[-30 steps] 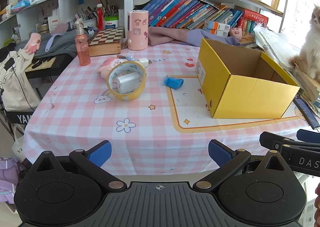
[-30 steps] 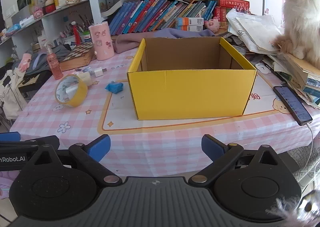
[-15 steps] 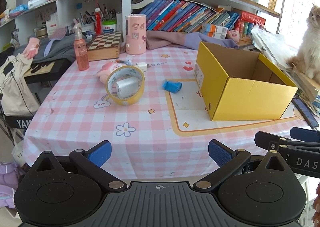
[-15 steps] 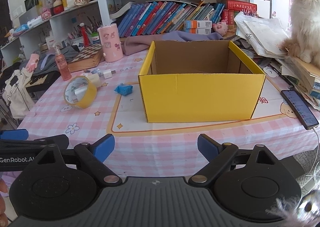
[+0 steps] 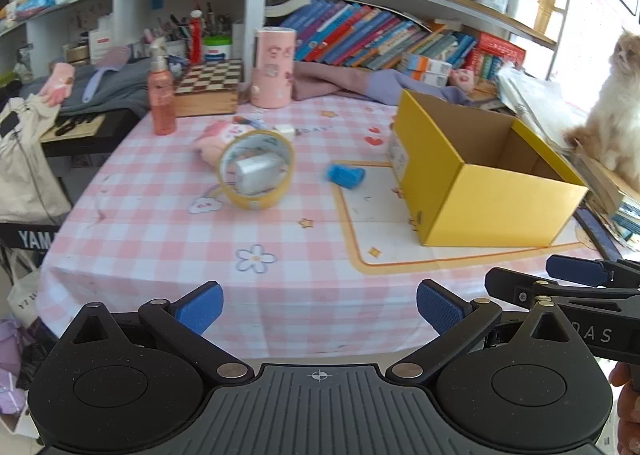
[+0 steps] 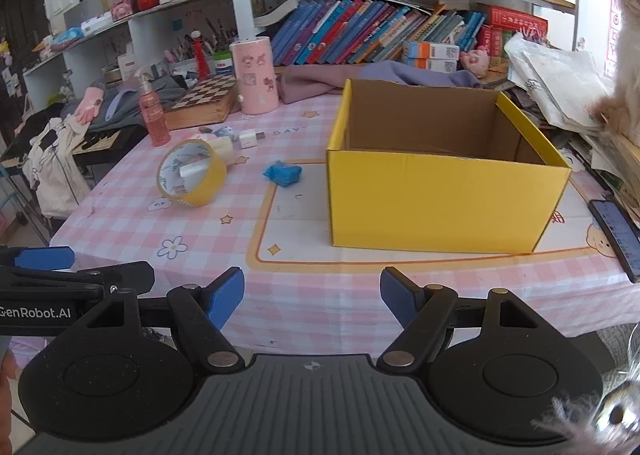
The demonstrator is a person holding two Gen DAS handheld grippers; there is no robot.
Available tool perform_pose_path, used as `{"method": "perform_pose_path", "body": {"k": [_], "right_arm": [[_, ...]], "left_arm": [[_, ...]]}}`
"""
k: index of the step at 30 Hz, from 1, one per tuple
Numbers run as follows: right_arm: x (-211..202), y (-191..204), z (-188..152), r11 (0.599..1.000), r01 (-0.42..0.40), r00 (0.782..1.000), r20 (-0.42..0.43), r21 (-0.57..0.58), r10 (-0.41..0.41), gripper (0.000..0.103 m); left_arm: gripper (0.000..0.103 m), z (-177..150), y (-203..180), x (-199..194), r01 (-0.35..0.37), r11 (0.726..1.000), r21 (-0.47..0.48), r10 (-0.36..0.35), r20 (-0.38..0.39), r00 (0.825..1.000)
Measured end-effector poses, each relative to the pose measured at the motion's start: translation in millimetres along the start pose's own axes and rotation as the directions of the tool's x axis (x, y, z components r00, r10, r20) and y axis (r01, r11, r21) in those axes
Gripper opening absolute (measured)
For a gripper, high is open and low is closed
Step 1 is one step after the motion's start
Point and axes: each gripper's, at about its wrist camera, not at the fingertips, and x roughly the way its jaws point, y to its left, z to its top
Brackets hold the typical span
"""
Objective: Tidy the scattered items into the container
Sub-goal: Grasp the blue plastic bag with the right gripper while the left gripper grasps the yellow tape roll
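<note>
An open yellow cardboard box (image 5: 480,191) (image 6: 440,199) stands on the pink checked table; its visible inside looks empty. A yellow tape roll (image 5: 256,171) (image 6: 192,173) stands on edge left of it with a white block behind it. A crumpled blue item (image 5: 346,175) (image 6: 283,173) lies between roll and box. A pink plush (image 5: 212,139), a white charger (image 6: 250,139) and small bits lie behind the roll. My left gripper (image 5: 318,307) and right gripper (image 6: 312,297) are open and empty at the table's near edge.
A pink spray bottle (image 6: 152,117), a chessboard box (image 6: 204,101) and a pink cylinder (image 6: 256,75) stand at the back. A phone (image 6: 616,235) lies right of the box. A cat (image 5: 618,107) sits on paper stacks at right. Bookshelves are behind.
Both grippers have drawn closer to the table and tilted slightly; the right view has shifted right to left so the box sits further right. Nothing on the table moved.
</note>
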Motion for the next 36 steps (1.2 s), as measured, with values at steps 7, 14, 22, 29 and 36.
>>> {"method": "perform_pose_path", "body": {"k": [7,14,22,29,36], "right_arm": [[12,23,7,0.996,-0.058,0.998,-0.013,-0.066,0.057,0.069],[26,39,26,0.988,-0.065,0.996,0.048,-0.137,0.072,0.066],[68,35,57,0.991,-0.065,0.997,0.045,-0.114,0.071,0.064],[109,34,93,0.989,-0.100,0.994,0.030,-0.111,0.104,0.064],[171,36,124,0.998,-0.036,0.999,0.002,-0.052,0.036,0.064]], "left_arm": [[0.103,1,22,-5,-0.055,0.998,-0.035,0.056,0.025,0.998],[0.103,13,42,6,-0.099,0.992,-0.073,0.103,0.044,0.994],[0.103,30,44,37,-0.106,0.993,-0.057,0.108,0.038,0.993],[0.103,52,45,69,-0.126,0.990,-0.057,0.128,0.020,0.992],[0.103,70,48,88,-0.161,0.985,-0.064,0.162,0.002,0.987]]}}
